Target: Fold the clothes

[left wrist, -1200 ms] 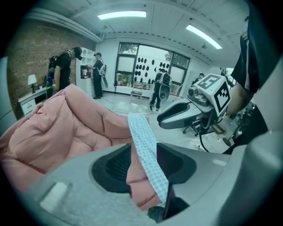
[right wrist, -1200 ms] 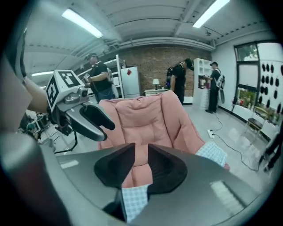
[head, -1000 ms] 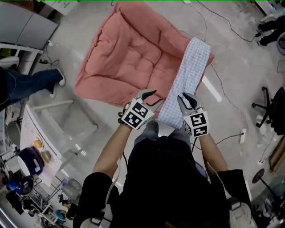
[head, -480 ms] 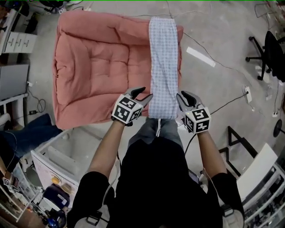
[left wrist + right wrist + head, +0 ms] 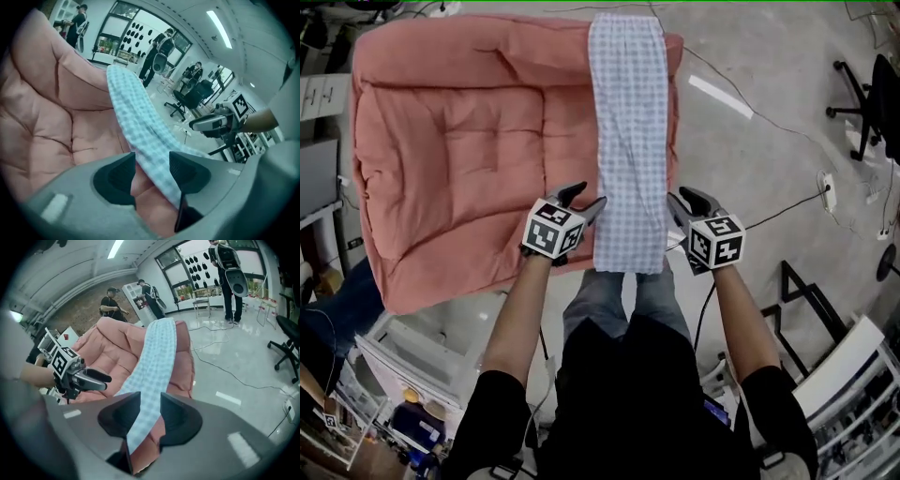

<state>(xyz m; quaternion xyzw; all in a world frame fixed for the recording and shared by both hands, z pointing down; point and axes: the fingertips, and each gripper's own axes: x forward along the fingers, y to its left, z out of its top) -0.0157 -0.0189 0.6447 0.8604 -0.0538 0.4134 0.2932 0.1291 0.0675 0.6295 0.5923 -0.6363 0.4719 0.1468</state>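
Lying as a long folded strip, the checked cloth (image 5: 628, 141) is spread along the right side of the pink quilted cushion (image 5: 459, 159). Its near end is flanked by the left gripper (image 5: 589, 195) and the right gripper (image 5: 678, 197). Both claws have just been opening and are released, with cloth edges framed between the parted jaws, unpinched.

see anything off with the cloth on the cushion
Nothing looks spilled or torn. The cloth lies as a long, fairly straight strip along the right side of the cushion. Its near end reaches just past the cushion's edge, with mild wrinkles.
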